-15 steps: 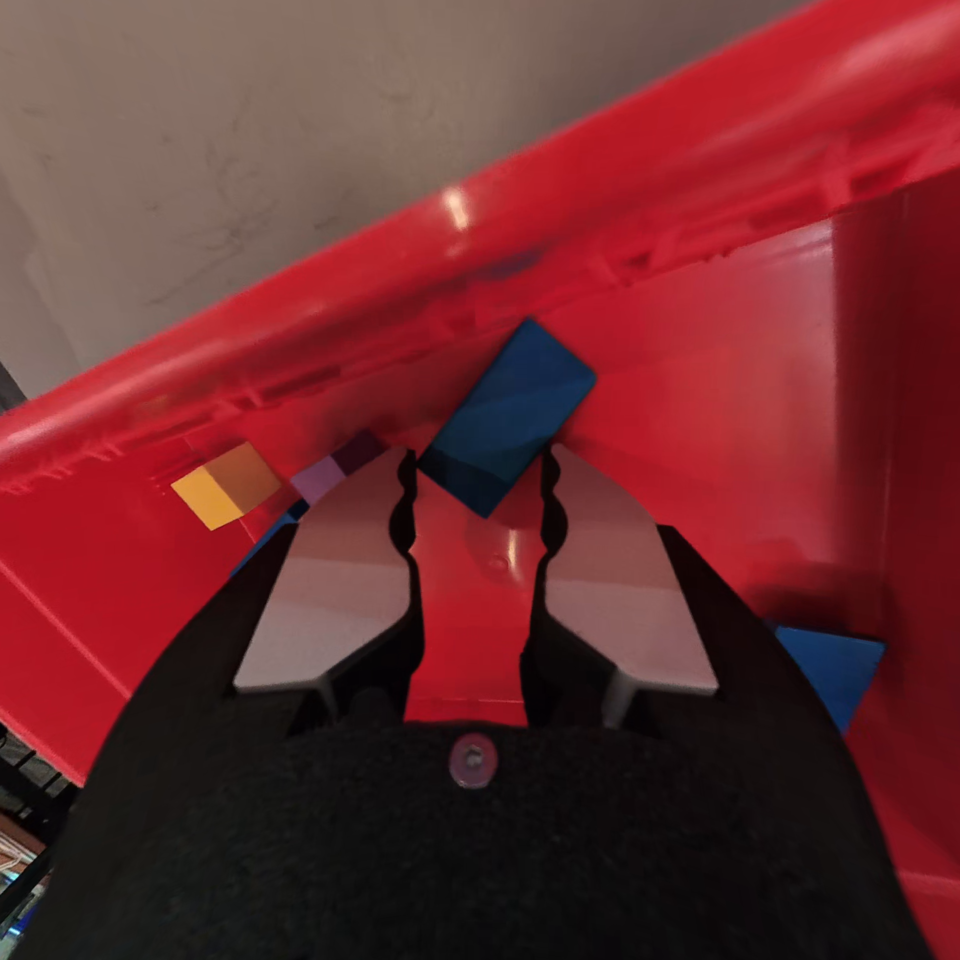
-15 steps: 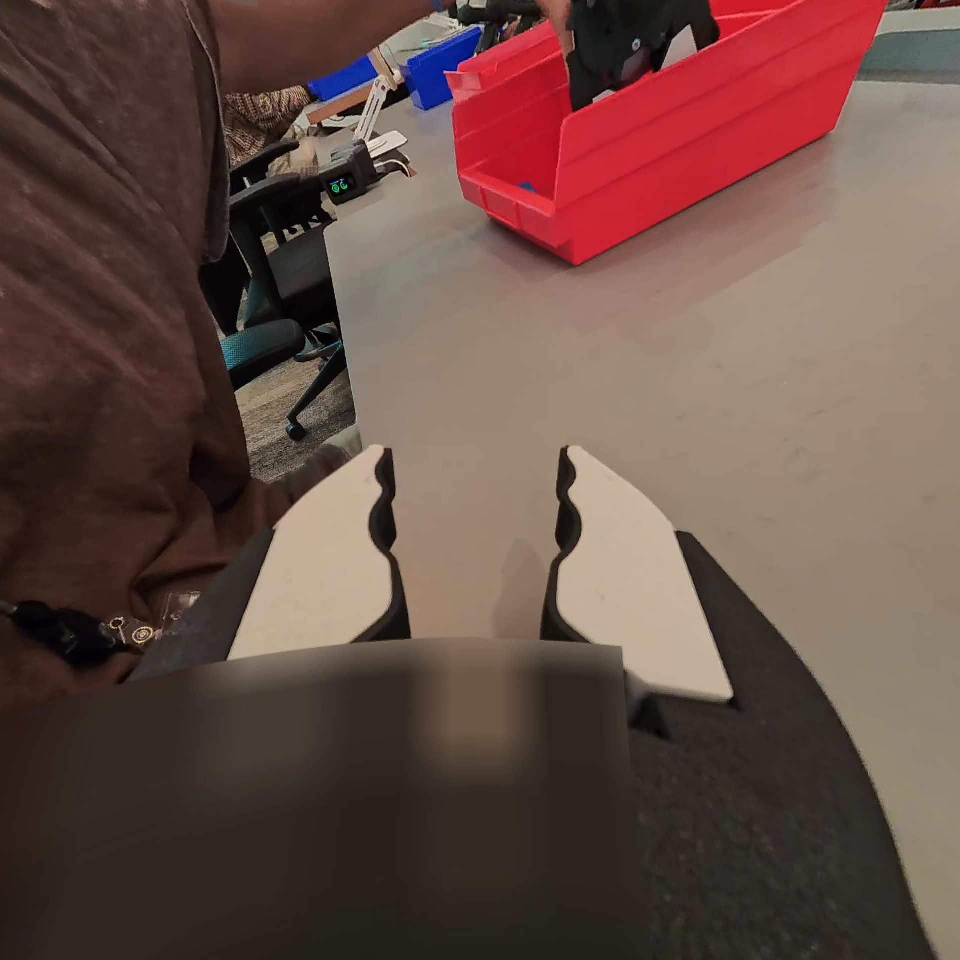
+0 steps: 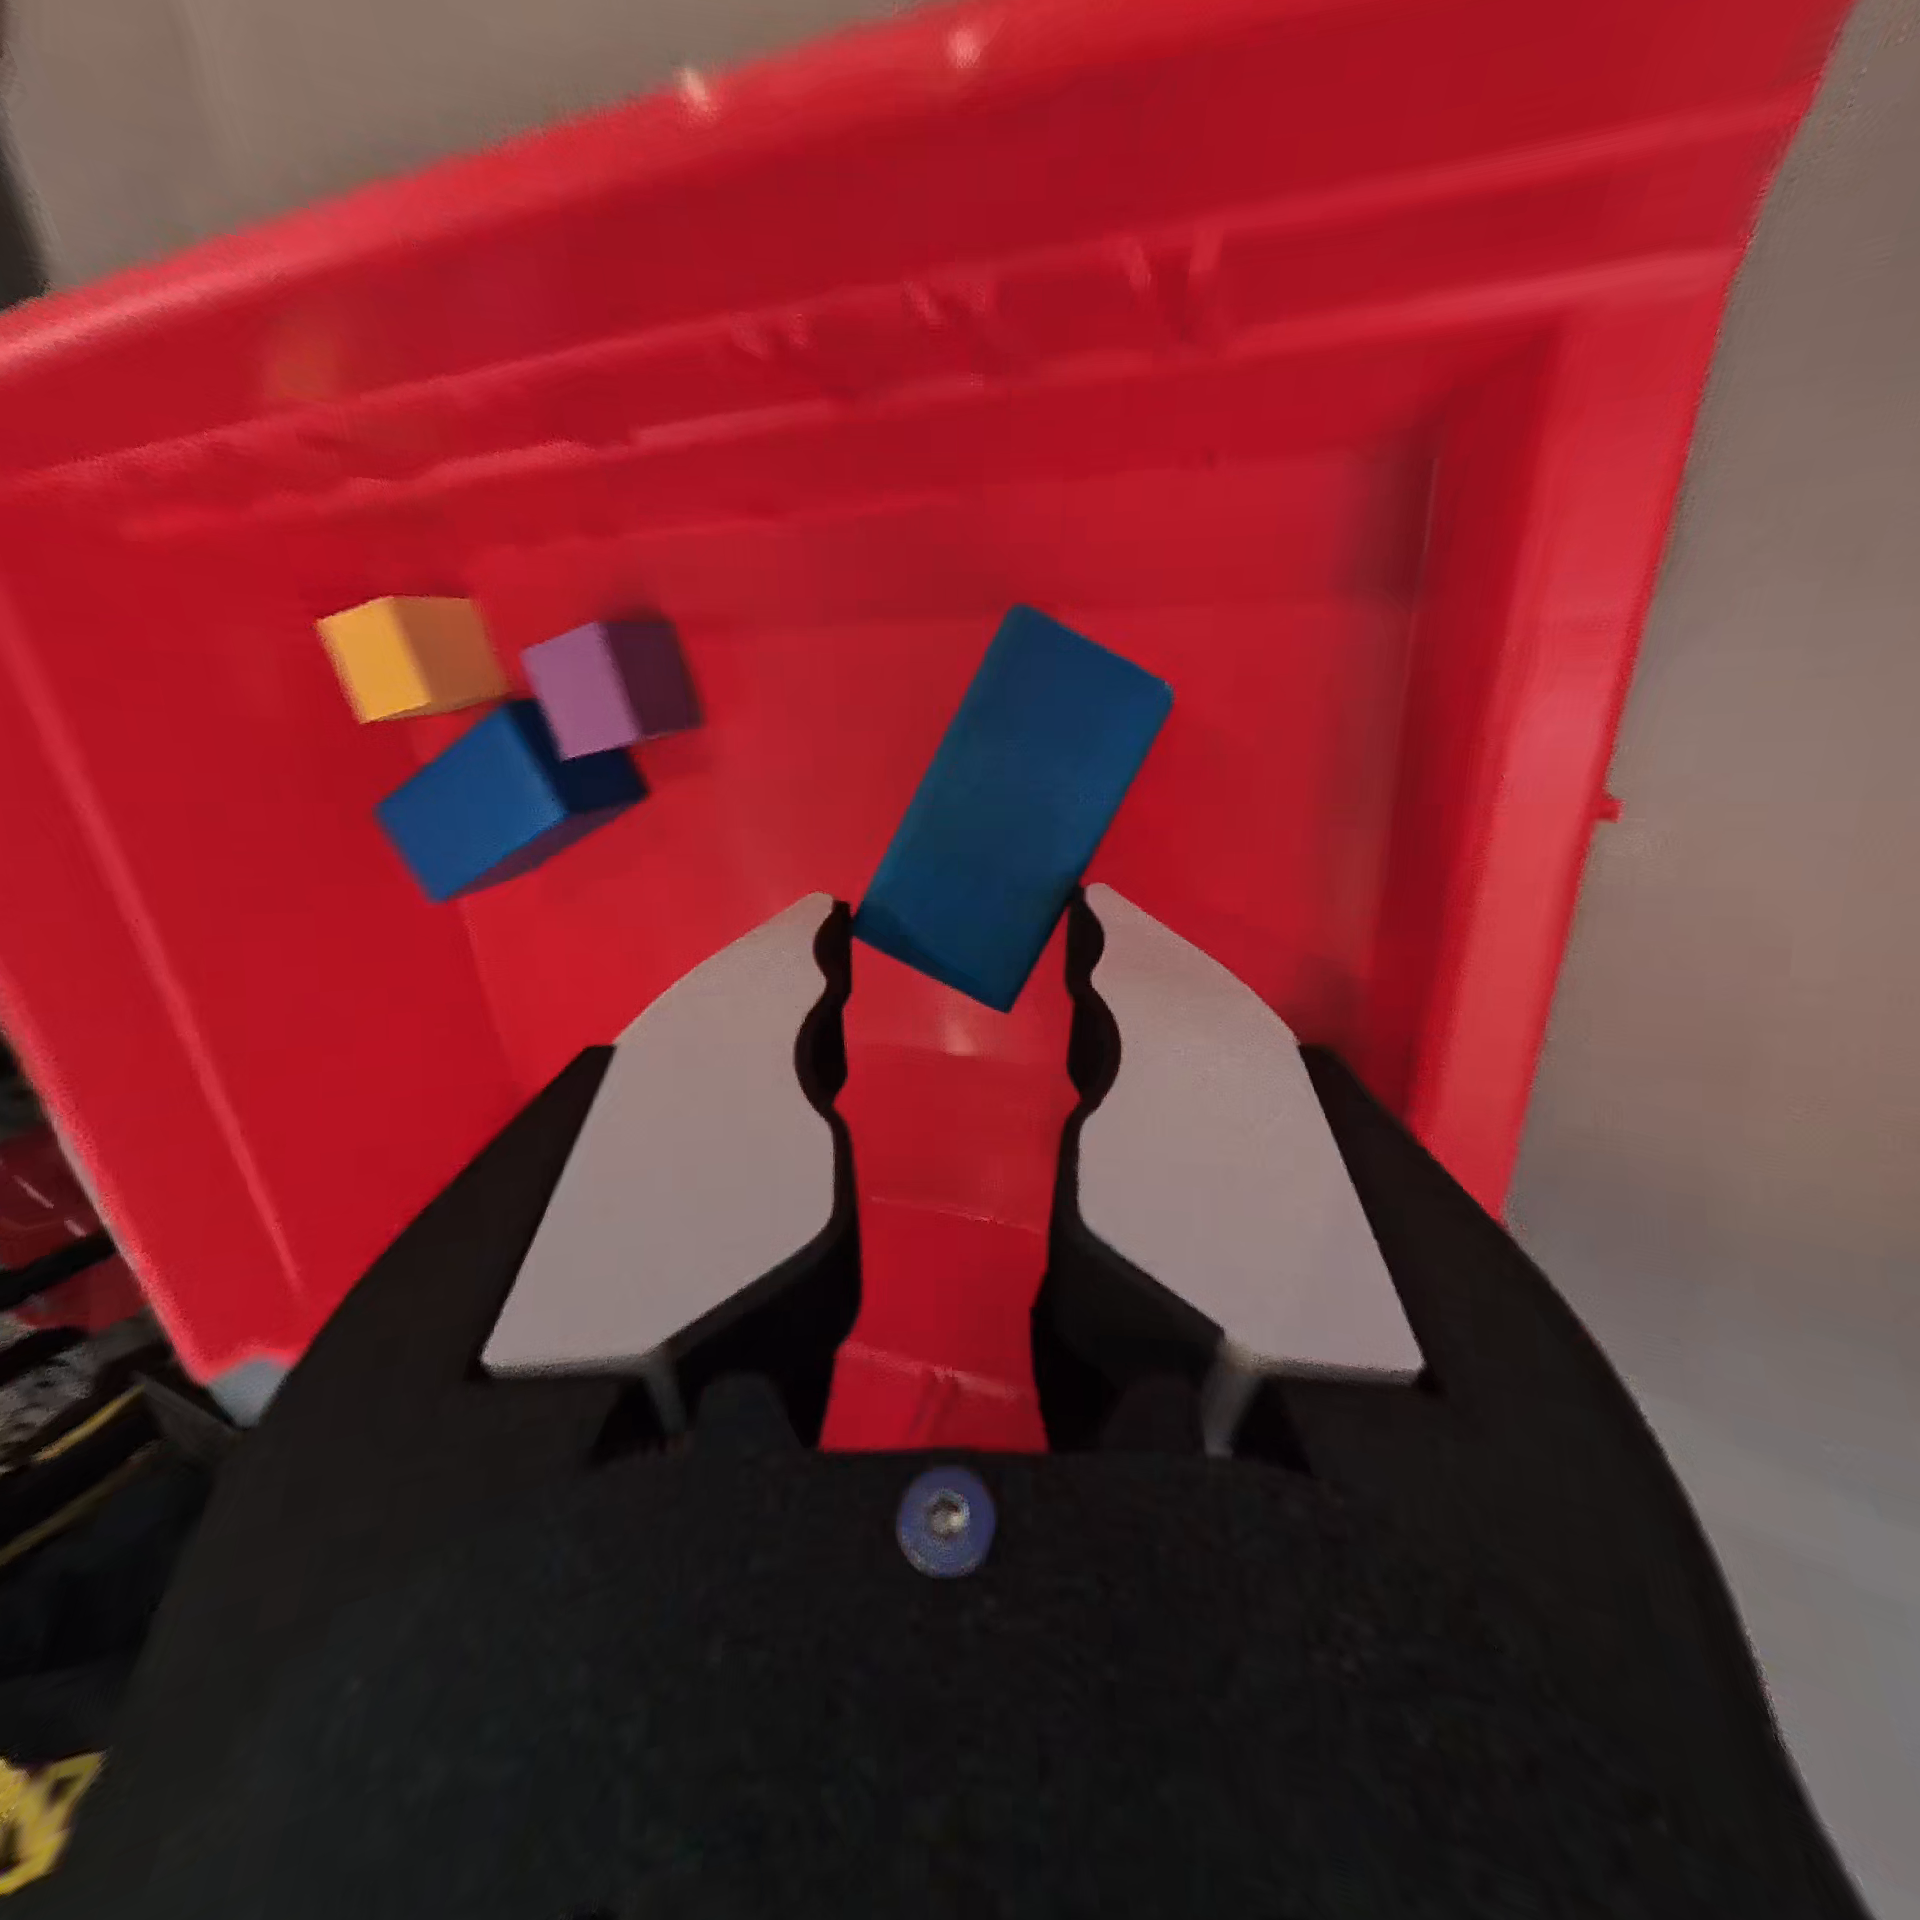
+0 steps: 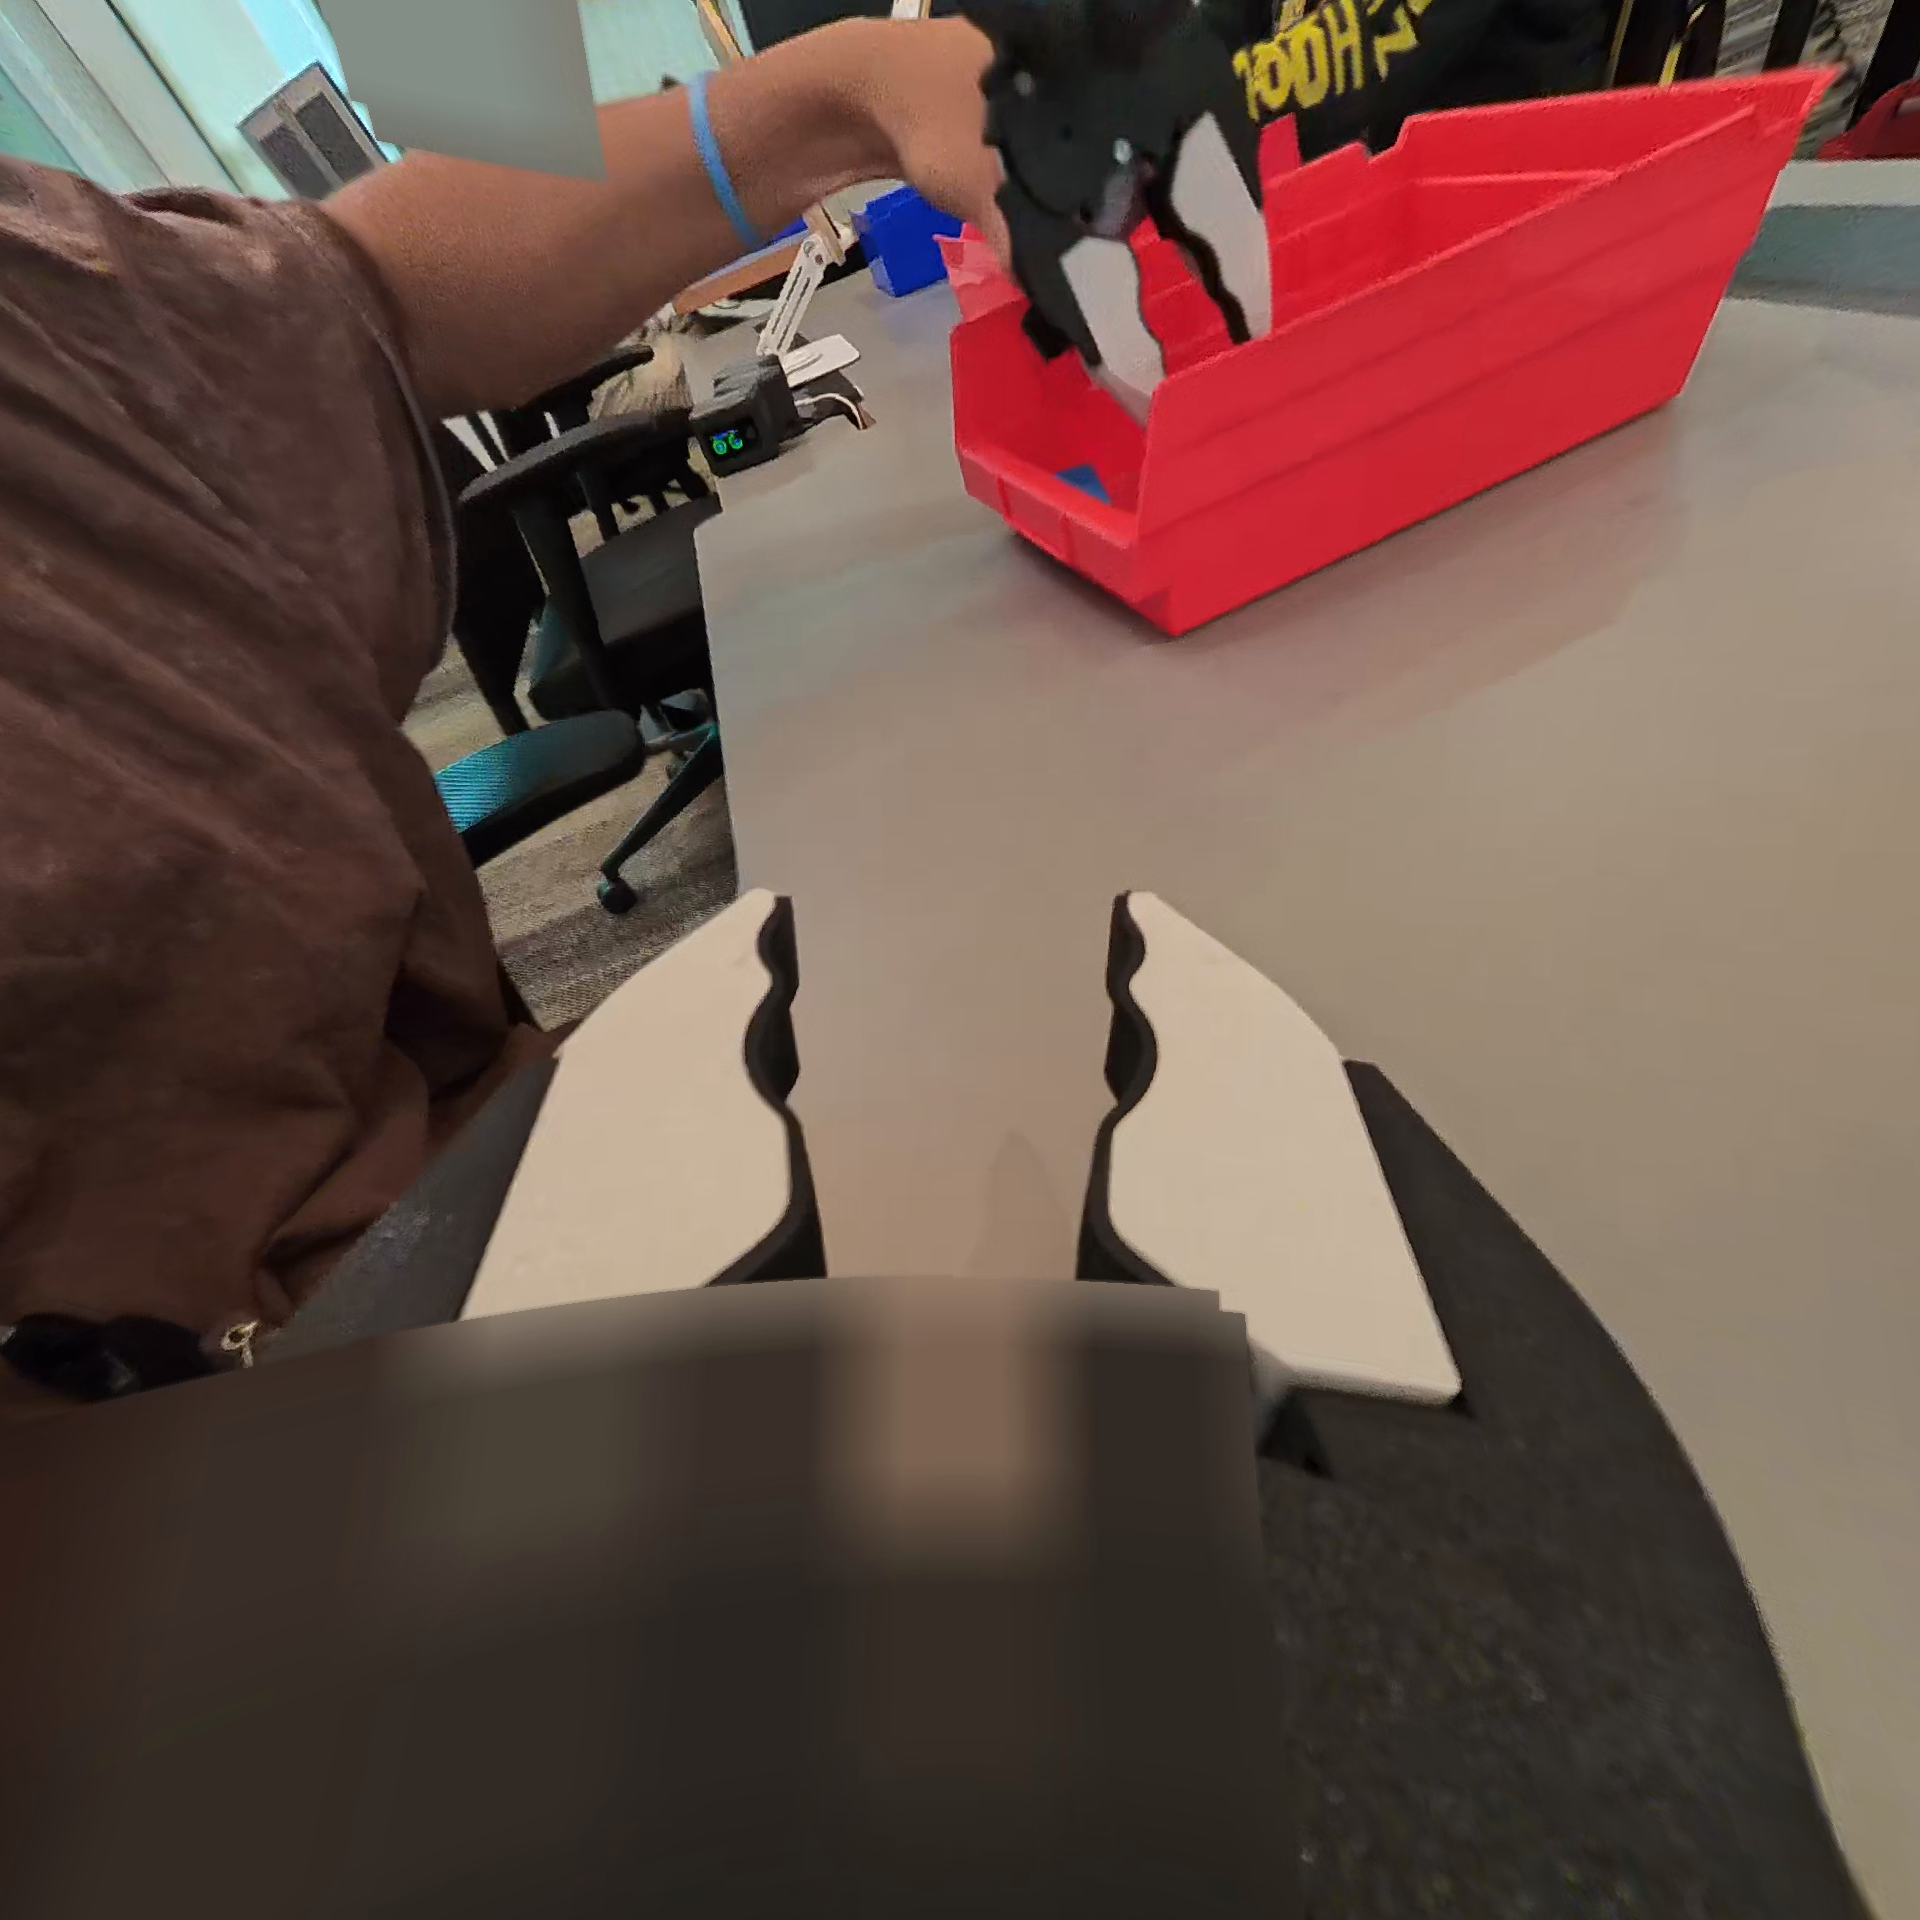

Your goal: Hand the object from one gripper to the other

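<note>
While your left gripper point(image 3: 958, 940) has its fingers clamped on the rigid, light-looking blue rectangular block's point(image 3: 1013, 805) lower end above the red plastic bin point(image 3: 1143, 312), take its free upper end with your right gripper point(image 4: 951, 935), fingers apart over the grey bench point(image 4: 1351, 779).

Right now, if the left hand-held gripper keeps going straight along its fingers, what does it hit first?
The left hand-held gripper already has the blue block pinched between its fingertips, so nothing comes before that. Straight beyond the block is the inner face of the red bin; how far off is unclear.
</note>
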{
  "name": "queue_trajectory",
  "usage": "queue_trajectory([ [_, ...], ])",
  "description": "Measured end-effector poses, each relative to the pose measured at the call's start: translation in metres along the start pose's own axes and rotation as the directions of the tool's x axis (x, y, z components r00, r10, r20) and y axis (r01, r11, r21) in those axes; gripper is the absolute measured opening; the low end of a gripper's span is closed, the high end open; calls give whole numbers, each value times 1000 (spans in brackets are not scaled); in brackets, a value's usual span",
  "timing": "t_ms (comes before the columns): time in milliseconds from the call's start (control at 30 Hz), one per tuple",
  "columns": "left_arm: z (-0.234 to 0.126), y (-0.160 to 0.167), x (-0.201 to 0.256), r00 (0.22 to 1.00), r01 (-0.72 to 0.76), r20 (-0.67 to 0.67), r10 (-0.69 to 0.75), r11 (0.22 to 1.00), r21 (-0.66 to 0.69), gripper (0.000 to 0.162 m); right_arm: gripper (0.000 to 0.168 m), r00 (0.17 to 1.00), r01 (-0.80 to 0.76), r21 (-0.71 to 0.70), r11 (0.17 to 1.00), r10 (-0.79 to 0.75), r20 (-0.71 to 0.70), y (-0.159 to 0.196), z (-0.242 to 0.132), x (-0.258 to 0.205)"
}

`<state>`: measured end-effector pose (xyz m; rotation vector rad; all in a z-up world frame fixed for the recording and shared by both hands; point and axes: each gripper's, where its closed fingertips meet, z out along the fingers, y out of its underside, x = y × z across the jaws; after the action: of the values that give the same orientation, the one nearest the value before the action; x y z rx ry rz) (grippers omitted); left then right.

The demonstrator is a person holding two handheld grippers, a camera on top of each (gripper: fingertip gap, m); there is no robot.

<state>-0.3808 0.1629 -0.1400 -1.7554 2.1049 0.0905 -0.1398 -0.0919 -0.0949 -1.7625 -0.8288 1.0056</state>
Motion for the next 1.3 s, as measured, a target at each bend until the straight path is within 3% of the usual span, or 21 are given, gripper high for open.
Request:
queue_trajectory([
  [67, -29, -17, -8, 993, 100, 40, -107, 984, 149, 39, 57, 997, 65, -28, 998, -65, -33, -13, 10, 9],
  [167, -74, -63, -5, 974, 200, 18, -226, 896, 396, 39, 57, 952, 235, -86, 968, -247, -179, -49, 28, 37],
  [267, -95, -118, 24, 981, 179, -32, -191, 838, 516, 39, 56, 868, 395, -114, 912, -411, -278, -98, 52, 54],
  [367, -87, -151, 41, 993, 70, 51, -105, 887, 457, 39, 52, 857, 422, -144, 895, -446, -257, -121, 78, 53],
  [500, -76, -182, 51, 994, 3, 96, -47, 908, 418, 39, 48, 837, 437, -244, 865, -491, -240, -112, 94, 58],
  [867, -52, -215, 62, 996, -42, 90, 8, 924, 381, 38, 35, 741, 441, -478, 760, -609, -284, -69, 89, 92],
  [1000, -56, -220, 66, 996, 21, 73, -58, 904, 428, 37, 35, 735, 442, -501, 744, -620, -274, -65, 82, 92],
  [1033, -64, -220, 65, 991, 61, 78, -110, 882, 468, 36, 35, 730, 432, -520, 737, -625, -278, -66, 73, 95],
  [1100, -85, -220, 66, 964, 195, 38, -263, 796, 573, 56, 35, 707, 412, -561, 718, -640, -300, -76, 42, 104],
  [1200, -102, -219, 100, 826, 529, -274, -493, 511, 677, 70, 35, 736, 286, -586, 758, -565, -372, -104, -37, 124],
  [1267, -100, -224, 141, 706, 687, -494, -508, 323, 651, 71, 35, 711, 123, -618, 777, -503, -491, -113, -113, 153],
  [1300, -93, -224, 159, 661, 729, -542, -518, 270, 629, 71, 35, 696, -2, -624, 781, -447, -562, -105, -151, 170],
])
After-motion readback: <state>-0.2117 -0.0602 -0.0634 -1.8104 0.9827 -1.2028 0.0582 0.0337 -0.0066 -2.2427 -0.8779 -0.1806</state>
